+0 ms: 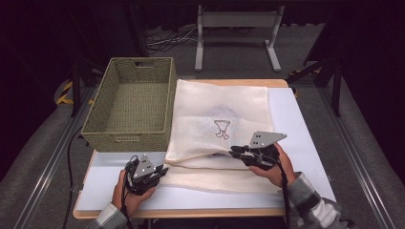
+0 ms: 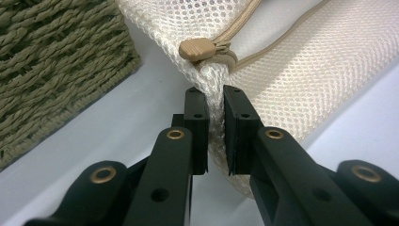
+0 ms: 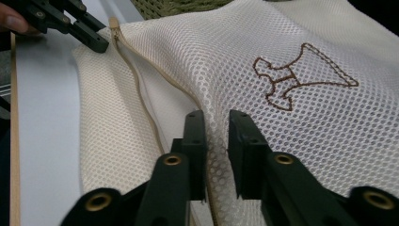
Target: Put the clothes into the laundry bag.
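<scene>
Clearly, your left claw (image 2: pixel 215 101) was clamped on the corner of the mesh laundry bag (image 1: pixel 217 102), just below the tan zipper pull (image 2: pixel 196 49); the fabric bunched between the two black jaws; your right claw (image 3: pixel 217 123) was pinched on the upper layer of the same bag along its open edge, lifting it off the lower layer so the mouth gaped; the zipper (image 3: pixel 136 80) ran away from that claw toward the other one. The bag lay flat on the white surface (image 1: pixel 301 138), its brown stitched emblem (image 1: pixel 222 128) facing up; its left edge sat just beside the green woven basket (image 1: pixel 131 100), which stood at the far left of the surface.
</scene>
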A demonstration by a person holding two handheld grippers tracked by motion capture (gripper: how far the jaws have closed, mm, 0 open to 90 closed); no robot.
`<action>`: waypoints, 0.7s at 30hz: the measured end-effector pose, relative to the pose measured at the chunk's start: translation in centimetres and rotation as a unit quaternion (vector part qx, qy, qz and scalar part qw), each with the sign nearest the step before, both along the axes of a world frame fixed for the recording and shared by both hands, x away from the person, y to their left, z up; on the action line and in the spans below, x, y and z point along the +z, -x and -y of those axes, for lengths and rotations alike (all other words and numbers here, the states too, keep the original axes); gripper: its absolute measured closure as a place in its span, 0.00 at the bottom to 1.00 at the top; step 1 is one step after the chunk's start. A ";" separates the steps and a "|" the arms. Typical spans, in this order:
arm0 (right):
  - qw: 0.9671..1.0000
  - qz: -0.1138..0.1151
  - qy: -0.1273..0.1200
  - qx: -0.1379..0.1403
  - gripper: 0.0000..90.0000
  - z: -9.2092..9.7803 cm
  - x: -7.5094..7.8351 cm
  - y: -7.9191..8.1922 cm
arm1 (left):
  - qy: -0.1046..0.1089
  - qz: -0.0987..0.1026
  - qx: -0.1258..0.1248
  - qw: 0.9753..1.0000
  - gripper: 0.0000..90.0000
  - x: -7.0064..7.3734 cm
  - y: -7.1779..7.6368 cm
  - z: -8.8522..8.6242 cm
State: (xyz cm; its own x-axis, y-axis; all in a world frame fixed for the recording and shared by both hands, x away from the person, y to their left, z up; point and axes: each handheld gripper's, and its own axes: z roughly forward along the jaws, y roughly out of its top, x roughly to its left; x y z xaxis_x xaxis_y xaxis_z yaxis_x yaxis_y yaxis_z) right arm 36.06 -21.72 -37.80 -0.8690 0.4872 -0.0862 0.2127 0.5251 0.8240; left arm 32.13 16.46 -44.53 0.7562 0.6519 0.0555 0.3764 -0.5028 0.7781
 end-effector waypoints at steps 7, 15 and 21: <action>1.000 0.001 0.016 0.000 0.85 -0.5 -0.5 -0.1 | 0.014 0.002 -0.006 1.000 0.92 0.1 -0.1 -0.1; 0.999 0.019 0.047 0.005 0.81 -1.1 -0.4 0.2 | 0.018 0.006 -0.007 1.000 0.92 0.2 0.1 -0.2; 0.996 0.016 0.087 -0.003 0.95 -1.7 -1.4 -0.3 | 0.020 0.008 -0.003 1.000 0.91 0.2 0.1 -0.4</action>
State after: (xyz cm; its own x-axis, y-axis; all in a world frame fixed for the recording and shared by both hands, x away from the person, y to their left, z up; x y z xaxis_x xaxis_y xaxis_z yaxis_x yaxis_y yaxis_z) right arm 36.37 -20.01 -39.21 -0.8621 0.4668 -0.1973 0.1908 0.6597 0.7269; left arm 32.06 16.83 -44.33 0.7597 0.6489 0.0426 0.3597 -0.4740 0.8037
